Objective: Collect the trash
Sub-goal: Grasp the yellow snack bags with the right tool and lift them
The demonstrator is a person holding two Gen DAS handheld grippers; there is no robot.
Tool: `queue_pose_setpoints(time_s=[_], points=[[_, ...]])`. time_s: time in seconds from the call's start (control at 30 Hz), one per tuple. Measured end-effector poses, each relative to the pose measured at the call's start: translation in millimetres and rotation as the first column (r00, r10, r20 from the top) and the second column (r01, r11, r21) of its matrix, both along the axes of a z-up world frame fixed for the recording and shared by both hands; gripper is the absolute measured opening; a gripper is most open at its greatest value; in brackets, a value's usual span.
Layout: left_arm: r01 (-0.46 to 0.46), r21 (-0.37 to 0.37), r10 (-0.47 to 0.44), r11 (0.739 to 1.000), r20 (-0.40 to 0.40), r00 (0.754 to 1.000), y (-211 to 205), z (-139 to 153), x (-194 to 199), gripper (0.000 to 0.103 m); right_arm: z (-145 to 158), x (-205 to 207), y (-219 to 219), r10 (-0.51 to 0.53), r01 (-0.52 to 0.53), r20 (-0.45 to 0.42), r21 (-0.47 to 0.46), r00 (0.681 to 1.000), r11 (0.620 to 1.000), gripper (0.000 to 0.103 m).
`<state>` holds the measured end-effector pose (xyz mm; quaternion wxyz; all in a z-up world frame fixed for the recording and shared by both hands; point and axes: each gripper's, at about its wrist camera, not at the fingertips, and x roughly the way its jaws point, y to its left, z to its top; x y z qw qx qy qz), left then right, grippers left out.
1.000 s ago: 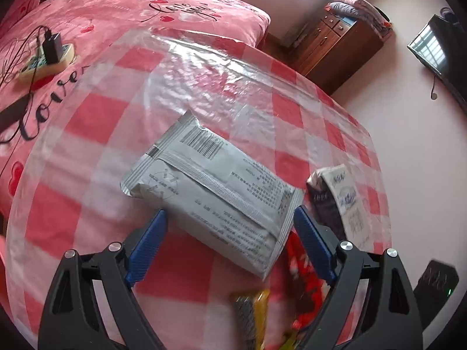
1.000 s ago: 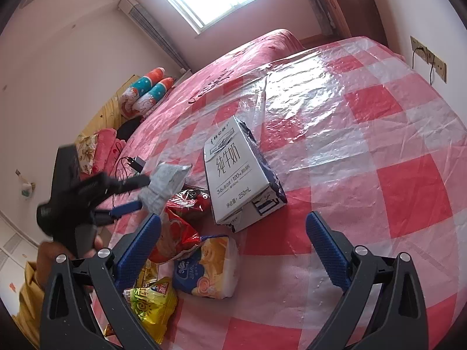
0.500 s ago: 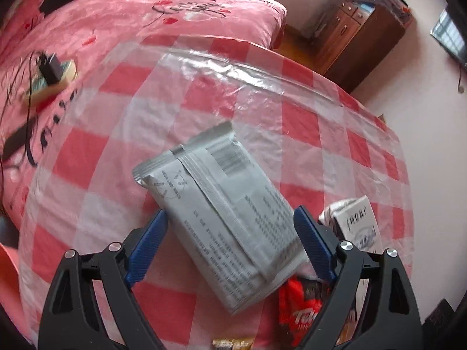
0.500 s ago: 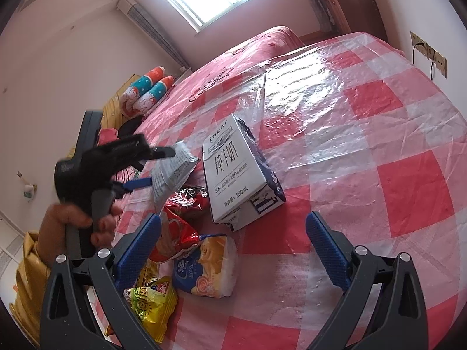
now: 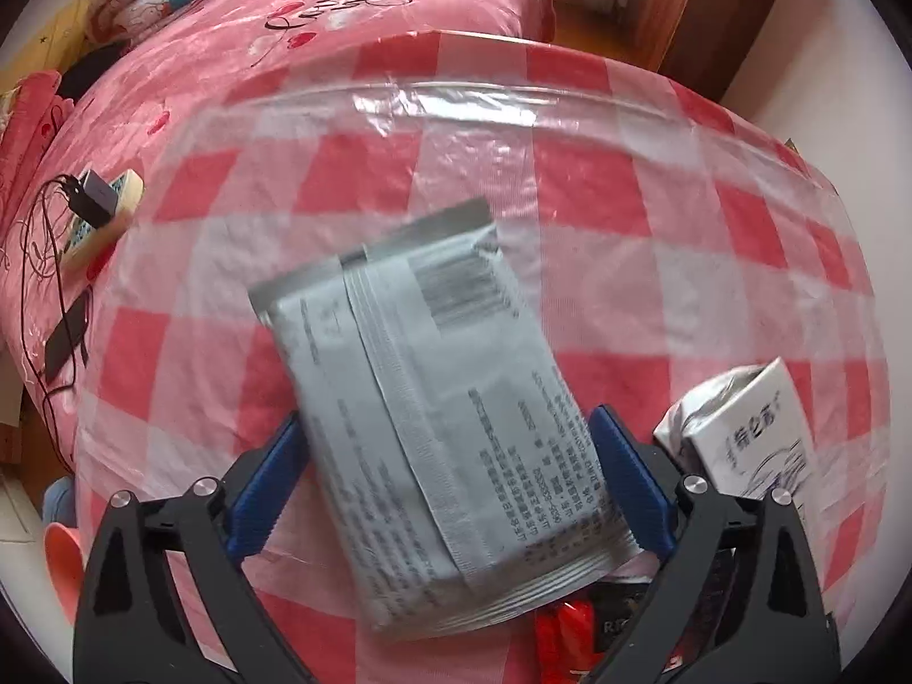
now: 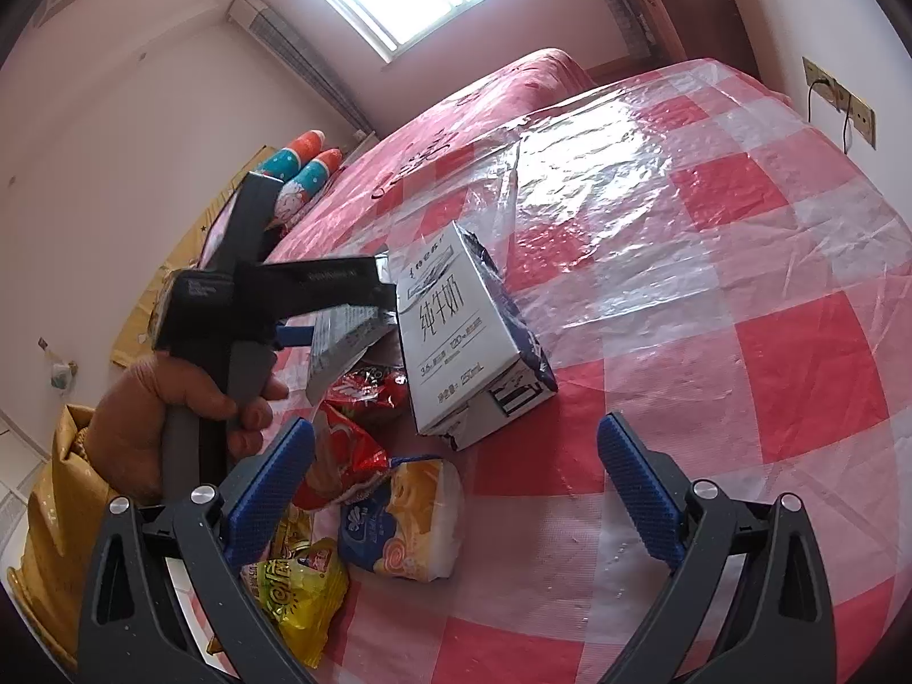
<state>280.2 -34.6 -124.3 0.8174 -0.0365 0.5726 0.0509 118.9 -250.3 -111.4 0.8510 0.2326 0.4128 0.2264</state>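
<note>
My left gripper [image 5: 450,479] is shut on a grey foil wrapper [image 5: 433,393] and holds it above the red-and-white checked table [image 5: 627,308]. In the right wrist view the same left gripper [image 6: 365,308] holds the wrapper [image 6: 342,347] over a red snack bag [image 6: 370,390], beside a white milk carton [image 6: 461,336]. My right gripper [image 6: 456,490] is open and empty above the table, near a tissue pack [image 6: 404,518], a red bag [image 6: 342,461] and a yellow snack bag [image 6: 296,587].
The milk carton [image 5: 752,433] lies at the right in the left wrist view. A pink bed [image 5: 319,28] with a power strip [image 5: 97,211] stands beyond the table. A wooden cabinet [image 5: 712,0] is at the back right. A wall socket [image 6: 843,102] is on the right.
My left gripper has lifted the grey wrapper off the table and carried it right, over the other trash and toward the milk carton. The right gripper has stayed still and open.
</note>
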Motion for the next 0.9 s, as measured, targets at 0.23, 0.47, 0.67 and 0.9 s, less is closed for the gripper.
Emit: queue_pose_setpoints(time_s=[0.23, 0.47, 0.67, 0.9], points=[[0.016, -0.011, -0.015, 1.0, 0.065, 0.998, 5.0, 2.4, -16.6, 0.088, 0.8, -0.8, 27.4, 0.082, -0.082, 0.003, -0.101, 0.997, 0.992, 0.098], [0.035, -0.072, -0.027, 0.997, 0.115, 0.993, 20.8, 6.3, -43.7, 0.085, 1.8, -4.5, 44.5, 0.144, -0.138, 0.026, -0.149, 0.989, 0.979, 0.097], [0.038, -0.133, -0.018, 0.99, 0.151, 0.988, 42.9, 10.9, -74.0, 0.084, 2.8, -8.4, 56.4, 0.176, -0.165, 0.046, -0.177, 0.983, 0.97, 0.096], [0.062, -0.146, -0.035, 0.987, 0.184, 0.982, 63.0, 18.3, -107.6, 0.084, 2.2, -10.7, 65.7, 0.193, -0.177, 0.048, -0.227, 0.98, 0.958, 0.086]])
